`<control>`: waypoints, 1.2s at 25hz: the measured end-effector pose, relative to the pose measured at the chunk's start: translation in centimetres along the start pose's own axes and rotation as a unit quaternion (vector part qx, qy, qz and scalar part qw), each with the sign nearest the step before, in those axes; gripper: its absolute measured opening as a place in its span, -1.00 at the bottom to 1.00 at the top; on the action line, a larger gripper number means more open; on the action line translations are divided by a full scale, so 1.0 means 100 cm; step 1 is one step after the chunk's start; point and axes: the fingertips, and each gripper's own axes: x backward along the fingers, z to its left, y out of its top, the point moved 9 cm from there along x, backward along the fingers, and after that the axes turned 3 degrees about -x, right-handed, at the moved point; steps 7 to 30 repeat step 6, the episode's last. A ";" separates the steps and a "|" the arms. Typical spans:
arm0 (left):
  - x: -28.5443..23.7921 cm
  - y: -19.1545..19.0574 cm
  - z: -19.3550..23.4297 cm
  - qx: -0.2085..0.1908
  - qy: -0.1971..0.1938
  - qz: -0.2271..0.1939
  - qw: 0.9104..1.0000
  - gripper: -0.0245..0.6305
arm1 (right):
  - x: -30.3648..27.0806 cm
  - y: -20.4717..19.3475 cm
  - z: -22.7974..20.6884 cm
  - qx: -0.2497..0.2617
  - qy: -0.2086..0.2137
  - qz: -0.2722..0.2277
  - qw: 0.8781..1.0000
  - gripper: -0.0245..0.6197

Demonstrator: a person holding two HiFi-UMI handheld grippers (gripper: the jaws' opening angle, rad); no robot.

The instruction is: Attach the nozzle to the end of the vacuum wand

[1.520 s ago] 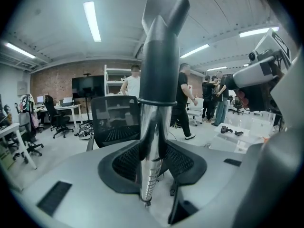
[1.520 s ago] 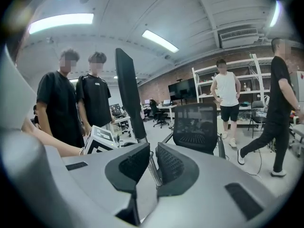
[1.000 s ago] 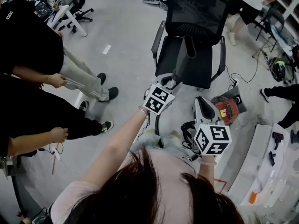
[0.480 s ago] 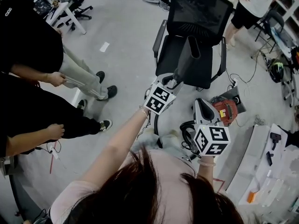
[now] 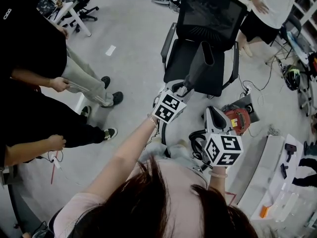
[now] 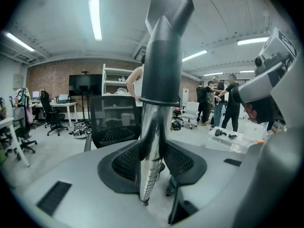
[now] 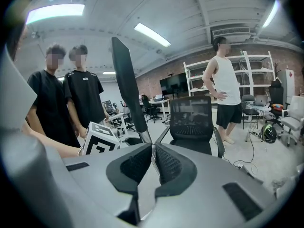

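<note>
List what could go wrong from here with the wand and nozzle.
1. The left gripper clamps the wand on smooth chrome, with the long nozzle above it; the tube could slip or twist in its grip.
2. Whether the nozzle is fully seated cannot be told; it might drop off.
3. The office chair stands close ahead of the nozzle; a swing could hit it.

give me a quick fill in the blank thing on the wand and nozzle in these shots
1. The vacuum wand is clamped between the two ____ of the left gripper.
2. The dark nozzle sits on the wand's ____ end.
3. In the head view, a black office ____ stands behind the nozzle.
Missing words: jaws; top; chair
</note>
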 end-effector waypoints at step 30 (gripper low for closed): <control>-0.003 -0.002 -0.001 0.002 -0.002 0.001 1.000 -0.45 | -0.002 -0.002 -0.001 0.001 0.001 0.000 1.000 -0.78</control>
